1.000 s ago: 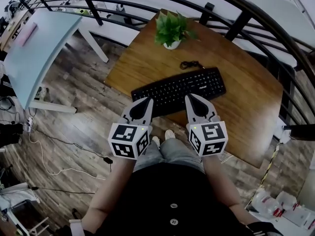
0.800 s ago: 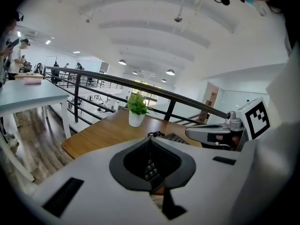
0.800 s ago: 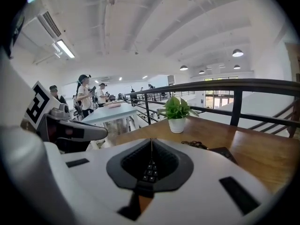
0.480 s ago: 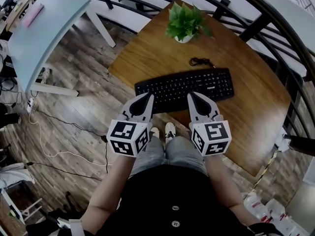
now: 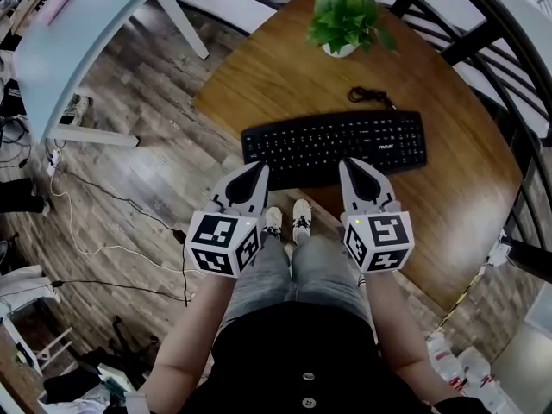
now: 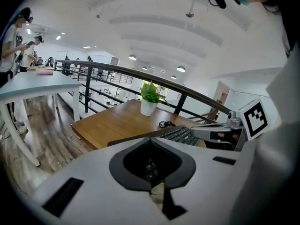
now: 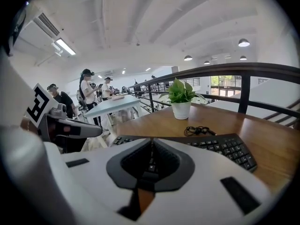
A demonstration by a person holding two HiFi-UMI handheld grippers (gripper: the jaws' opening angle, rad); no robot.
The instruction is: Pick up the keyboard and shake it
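Note:
A black keyboard (image 5: 335, 147) lies flat on the wooden table (image 5: 267, 67), its cable coiled behind it (image 5: 366, 96). My left gripper (image 5: 258, 170) hovers at the keyboard's near left edge, jaws shut and holding nothing. My right gripper (image 5: 348, 164) hangs at the near edge right of the middle, also shut and holding nothing. In the left gripper view the keyboard (image 6: 180, 134) shows just beyond the closed tips (image 6: 150, 140). In the right gripper view the keyboard (image 7: 225, 146) spreads to the right behind the closed tips (image 7: 151, 142).
A potted green plant (image 5: 345, 11) stands at the table's far edge, before a black railing (image 5: 483, 33). A pale blue table (image 5: 69, 41) stands to the left over wood flooring. People stand far off in the right gripper view (image 7: 86, 95).
Both grippers have come forward to the keyboard's near edge, and more of the keyboard shows in both gripper views. Both stay shut. The keyboard has not moved on the table.

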